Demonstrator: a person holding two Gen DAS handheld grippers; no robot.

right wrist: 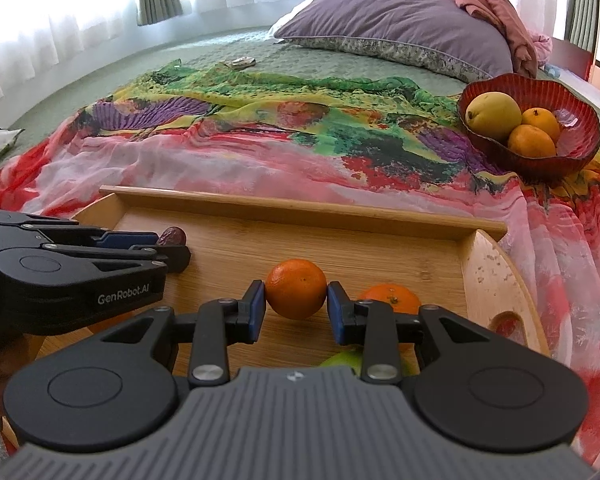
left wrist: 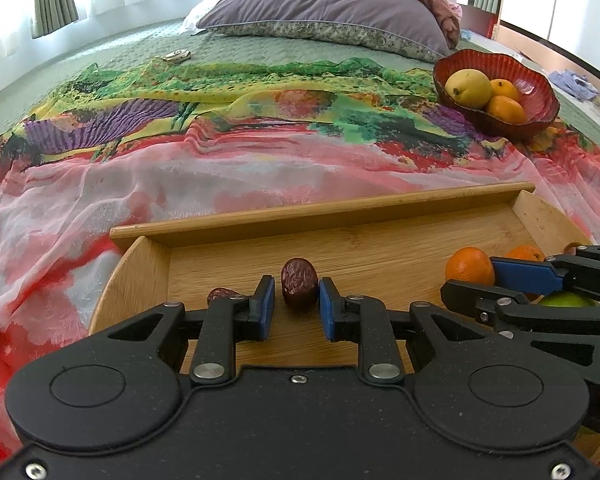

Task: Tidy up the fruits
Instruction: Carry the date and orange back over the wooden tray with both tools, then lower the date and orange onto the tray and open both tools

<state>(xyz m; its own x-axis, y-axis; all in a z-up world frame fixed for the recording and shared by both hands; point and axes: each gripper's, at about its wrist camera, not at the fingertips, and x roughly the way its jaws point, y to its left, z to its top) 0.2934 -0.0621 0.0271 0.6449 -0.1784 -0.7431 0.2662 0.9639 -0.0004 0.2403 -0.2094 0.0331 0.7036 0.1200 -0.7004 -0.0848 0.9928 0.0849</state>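
A date (left wrist: 299, 286) is bracketed by the blue pads of the left hand-held gripper (left wrist: 297, 300), the right pad touching it and a thin gap seen at the left pad, so a firm grip cannot be confirmed. In the right wrist view an orange (right wrist: 296, 294) is pinched between the pads of the right hand-held gripper (right wrist: 296, 305), both pads pressed to its sides. Both fruits are low over the floor of the wooden tray (left wrist: 340, 216), which is set on a scarf (left wrist: 180, 168) spread over the bed (left wrist: 120, 48). A second date (left wrist: 219, 294), another orange (right wrist: 390, 298) and a green fruit (right wrist: 346, 360) are left in the tray. A red bowl (right wrist: 580, 148) near the pillow (right wrist: 400, 28) is already loaded with a pear (right wrist: 493, 116) and two oranges. The pick-up step is judged to be in hand; next, both grips are to be kept firm while the fruits are lifted clear of the tray wall and carried toward the bowl.
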